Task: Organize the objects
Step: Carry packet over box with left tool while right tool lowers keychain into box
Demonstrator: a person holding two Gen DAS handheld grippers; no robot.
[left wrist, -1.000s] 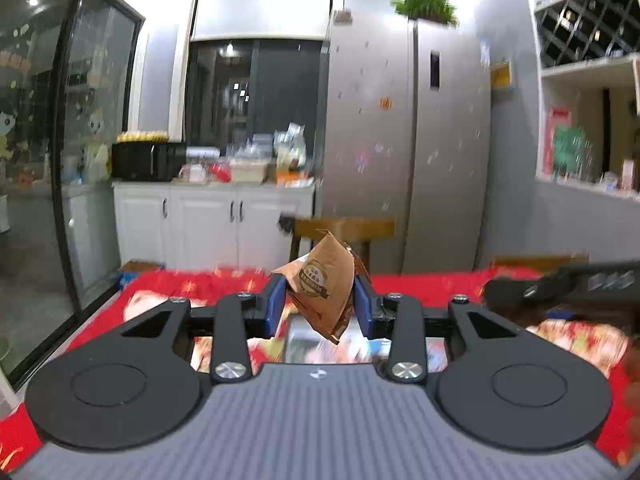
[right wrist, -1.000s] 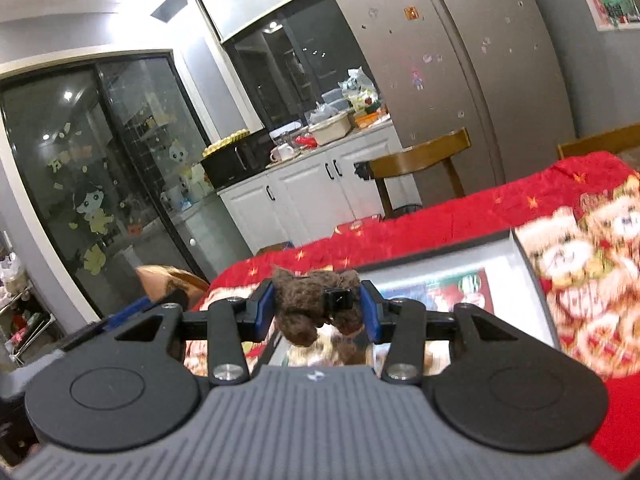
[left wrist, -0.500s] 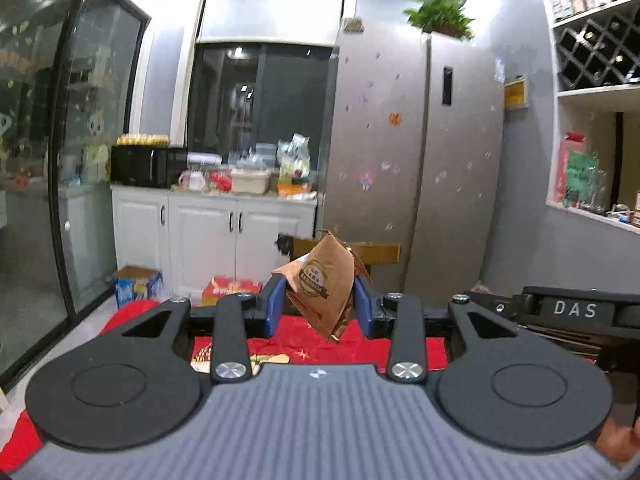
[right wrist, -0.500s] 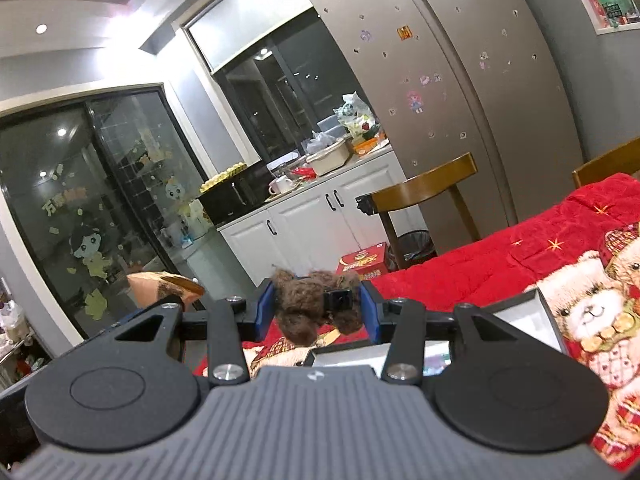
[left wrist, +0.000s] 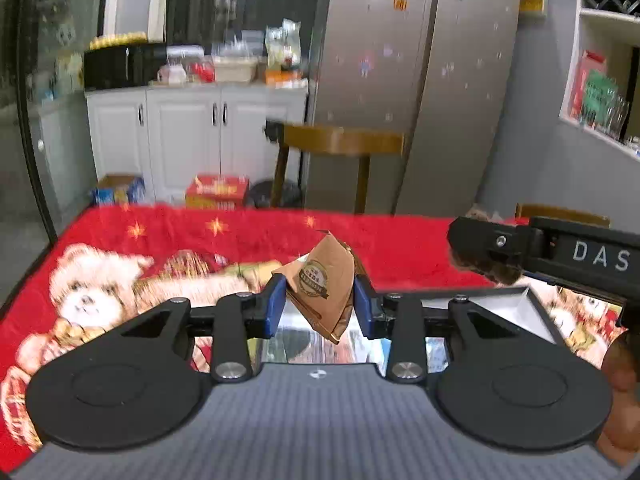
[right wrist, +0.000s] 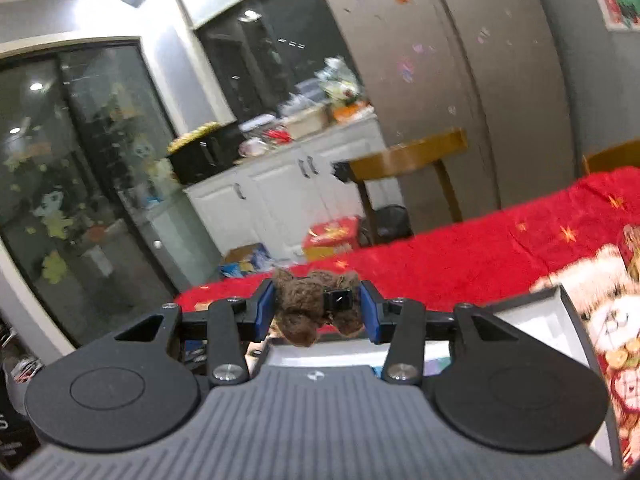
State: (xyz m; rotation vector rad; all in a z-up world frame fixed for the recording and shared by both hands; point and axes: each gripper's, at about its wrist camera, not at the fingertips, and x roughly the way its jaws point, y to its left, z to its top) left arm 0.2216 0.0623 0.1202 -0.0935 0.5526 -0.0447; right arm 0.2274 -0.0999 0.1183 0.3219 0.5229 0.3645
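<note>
A: Where do things stand over the open box (left wrist: 532, 300)?

B: The left gripper (left wrist: 320, 304) has its jaws clenched on a brown paper snack packet (left wrist: 324, 284), held edge-on above the near side of the box. The right gripper (right wrist: 318, 308) is clamped on a small brown plush toy (right wrist: 308, 308), hanging over the box's left rim in its own view.

A: And the box sits on what?

B: On the red bear-print blanket (left wrist: 160, 240) covering the surface, its grey rim raised and a glossy picture showing inside.

A: So the step is dropping both in?

B: I'd judge so. Lower the packet until its bottom corner is inside the box walls before letting go; it's light and stiff, so released high it may flutter out over the rim

A: The toy?

B: Soft, it won't bounce, but keep it to the right of the packet inside the box so the two grippers don't knock each other; they're already close together above the box
</note>
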